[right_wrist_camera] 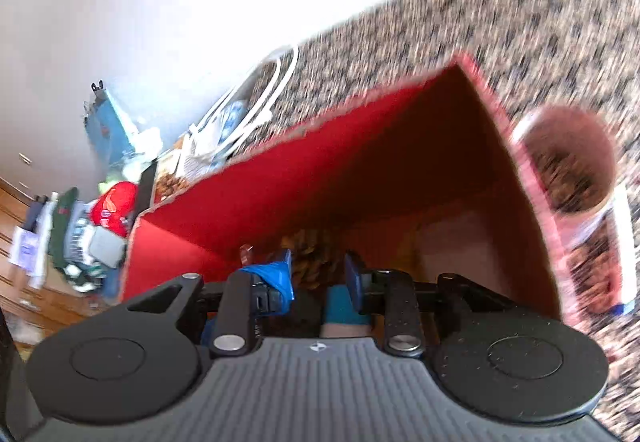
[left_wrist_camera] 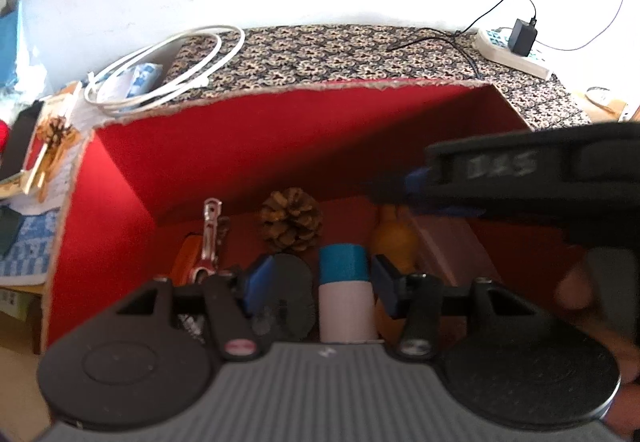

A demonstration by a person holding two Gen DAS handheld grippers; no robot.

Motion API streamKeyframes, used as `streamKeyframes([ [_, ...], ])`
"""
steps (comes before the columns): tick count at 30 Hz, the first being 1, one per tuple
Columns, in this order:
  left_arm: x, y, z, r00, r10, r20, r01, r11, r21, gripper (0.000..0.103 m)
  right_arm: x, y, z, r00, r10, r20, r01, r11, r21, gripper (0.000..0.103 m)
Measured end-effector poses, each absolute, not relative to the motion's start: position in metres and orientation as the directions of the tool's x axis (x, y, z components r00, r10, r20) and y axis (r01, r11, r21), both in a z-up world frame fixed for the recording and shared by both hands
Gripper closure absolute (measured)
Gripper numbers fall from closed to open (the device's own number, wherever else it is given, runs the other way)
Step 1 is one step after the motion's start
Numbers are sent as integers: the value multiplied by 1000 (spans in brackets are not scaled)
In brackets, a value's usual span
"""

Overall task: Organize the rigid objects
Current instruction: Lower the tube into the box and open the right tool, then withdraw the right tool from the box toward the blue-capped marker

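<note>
A red cardboard box [left_wrist_camera: 224, 158] stands open on a patterned cloth. Inside lie a pine cone [left_wrist_camera: 291, 220], a metal clip [left_wrist_camera: 210, 230], an orange piece [left_wrist_camera: 186, 258] and a yellow object [left_wrist_camera: 394, 240]. My left gripper [left_wrist_camera: 322, 282] reaches into the box with its jaws apart. Between its blue pads are a white cylinder with a blue cap [left_wrist_camera: 345, 290] and a blurred black round piece [left_wrist_camera: 286, 294]; a thin gap shows beside the right pad. My right gripper [right_wrist_camera: 318, 276] hovers over the box, narrowly open and holding nothing; it also enters the left wrist view [left_wrist_camera: 394, 184].
A pale flat box [left_wrist_camera: 452, 246] leans at the red box's right side. A pink cup [right_wrist_camera: 568, 162] stands outside the right wall. A white cable coil [left_wrist_camera: 168, 66] and a power strip with charger [left_wrist_camera: 516, 46] lie on the cloth [left_wrist_camera: 340, 54]. Clutter sits at the left.
</note>
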State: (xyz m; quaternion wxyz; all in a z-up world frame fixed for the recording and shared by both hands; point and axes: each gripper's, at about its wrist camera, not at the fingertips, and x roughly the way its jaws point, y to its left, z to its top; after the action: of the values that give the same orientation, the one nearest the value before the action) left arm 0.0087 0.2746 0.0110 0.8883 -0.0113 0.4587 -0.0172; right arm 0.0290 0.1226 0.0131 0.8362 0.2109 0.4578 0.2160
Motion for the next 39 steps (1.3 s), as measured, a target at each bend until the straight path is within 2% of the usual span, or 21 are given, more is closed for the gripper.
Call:
streamKeyframes([
  [4, -5, 272, 30, 612, -24, -791, 0, 1000, -30, 50, 21, 100, 31, 529, 579, -620, -163, 787, 595, 90],
  [14, -28, 242, 51, 627, 54, -778, -23, 998, 50, 46, -11, 51, 61, 633, 529, -565, -166, 806, 568, 89],
  [19, -37, 222, 57, 623, 84, -778, -33, 996, 80, 45, -27, 25, 64, 661, 486, -571, -147, 831, 537, 89],
  [27, -50, 178, 78, 648, 61, -759, -6, 997, 75, 43, -43, -18, 62, 679, 433, -592, -119, 861, 494, 89],
  [39, -46, 108, 73, 648, 41, -760, 45, 995, 93, 44, -46, -83, 47, 666, 409, -624, -69, 867, 494, 90],
])
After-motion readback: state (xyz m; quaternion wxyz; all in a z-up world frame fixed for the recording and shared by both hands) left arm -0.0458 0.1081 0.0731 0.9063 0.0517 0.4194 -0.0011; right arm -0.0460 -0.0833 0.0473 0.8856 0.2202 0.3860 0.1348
